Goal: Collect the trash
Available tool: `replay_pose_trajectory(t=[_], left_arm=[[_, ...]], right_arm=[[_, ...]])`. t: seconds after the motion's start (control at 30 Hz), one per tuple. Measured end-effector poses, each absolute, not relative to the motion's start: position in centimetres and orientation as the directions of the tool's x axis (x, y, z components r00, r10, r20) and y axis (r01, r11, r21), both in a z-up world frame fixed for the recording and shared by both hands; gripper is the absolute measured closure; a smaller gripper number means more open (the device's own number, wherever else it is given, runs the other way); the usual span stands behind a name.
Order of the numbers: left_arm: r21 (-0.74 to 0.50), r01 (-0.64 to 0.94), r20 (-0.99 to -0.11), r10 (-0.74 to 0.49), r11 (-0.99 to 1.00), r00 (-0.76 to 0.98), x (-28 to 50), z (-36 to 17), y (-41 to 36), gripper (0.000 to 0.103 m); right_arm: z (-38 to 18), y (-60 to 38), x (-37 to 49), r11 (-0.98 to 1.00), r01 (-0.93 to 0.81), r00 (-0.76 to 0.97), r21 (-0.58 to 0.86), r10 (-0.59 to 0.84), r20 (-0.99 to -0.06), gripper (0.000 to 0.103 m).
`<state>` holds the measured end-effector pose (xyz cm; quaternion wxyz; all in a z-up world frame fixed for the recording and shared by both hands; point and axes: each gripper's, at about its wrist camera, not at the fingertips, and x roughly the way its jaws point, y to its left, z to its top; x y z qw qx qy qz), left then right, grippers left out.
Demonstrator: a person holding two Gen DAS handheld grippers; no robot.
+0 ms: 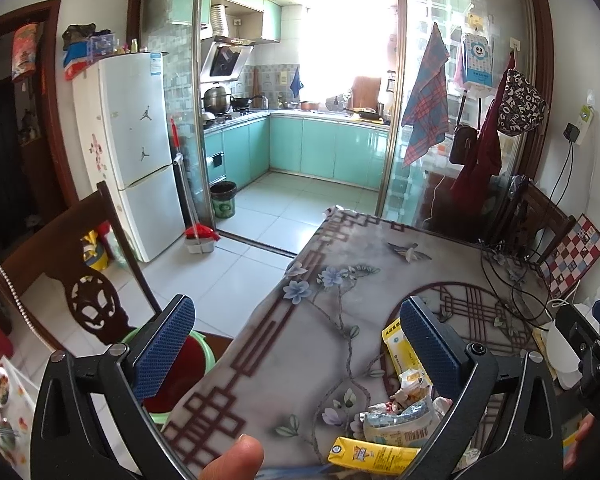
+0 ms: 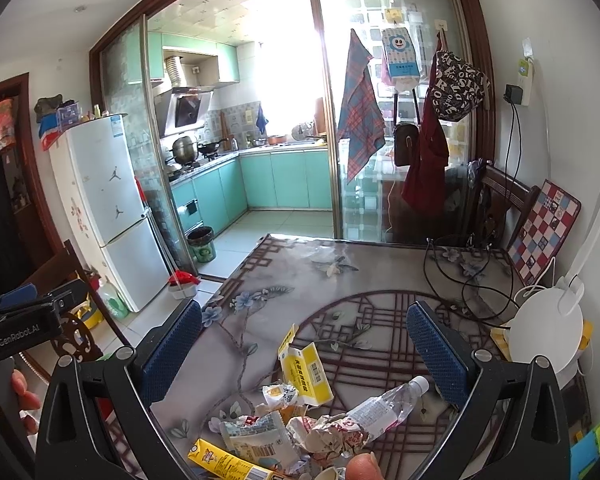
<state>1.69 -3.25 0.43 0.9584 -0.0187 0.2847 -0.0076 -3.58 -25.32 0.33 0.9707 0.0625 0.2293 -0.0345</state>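
A dining table (image 2: 284, 280) under floral glass fills the lower frames; crumpled wrappers (image 2: 300, 432), a yellow carton (image 2: 308, 368) and a clear plastic bottle (image 2: 384, 404) lie uncollected at bottom centre. Both the left gripper (image 1: 296, 348) and the right gripper (image 2: 304, 352) gape empty, and the green bin (image 1: 188, 364) at lower left is possibly the destination.

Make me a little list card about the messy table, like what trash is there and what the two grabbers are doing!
place: table with a flower-pattern cover, kitchen behind
trash pile: clear plastic bottle, yellow-white box, yellow carton, crumpled wrappers
left gripper: open, empty, above the table's edge
right gripper: open, empty, above the pile
bin: green basin with red inside beside the table
picked up yet: nothing
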Motion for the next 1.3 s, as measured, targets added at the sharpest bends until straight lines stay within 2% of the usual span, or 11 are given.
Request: replay_pose_trajectory(t=[0.77,0.93,1.07,1.13,1.23,1.3], left_arm=[[-0.056,-0.007,-0.558,-0.026,0.998,0.83,1.9,0.2,-3.0,0.0],[-0.124,0.006,-0.54,-0.072,0.992,0.838,1.9,0.4,-2.6,0.0],[-0.17,0.115,-0.467,-0.183,0.979,0.865,1.4,-0.2,-2.5,0.0],[-0.108,0.183,-0.522,-0.212,0.977,0.826,1.6,-1.6,-3.5,0.0],[0.002,0.291,-0.605,-0.23,0.957,0.762,1.2,-5.3,-5.5,0.0],[0.011,0.436,-0.652,-0.324,0.9,0.686,0.2,-8.0,-6.7,0.0]], right_arm=[[-0.7,-25.6,-3.8,0.989,0.098,0.885,0.108,-0.037,-0.464,0.0],[-1.0,-26.3,-3.6,0.986,0.095,0.883,0.135,-0.021,-0.47,0.0],[-1.8,-27.9,-3.1,0.967,0.017,0.874,0.253,0.109,-0.474,0.0],[-3.0,-28.7,-2.8,0.961,-0.013,0.821,0.277,0.169,-0.545,0.0],[-4.9,-29.1,-3.7,0.987,0.008,0.783,0.158,0.092,-0.615,0.0],[-5.9,-29.7,-4.4,0.991,0.02,0.767,0.133,0.07,-0.638,0.0]])
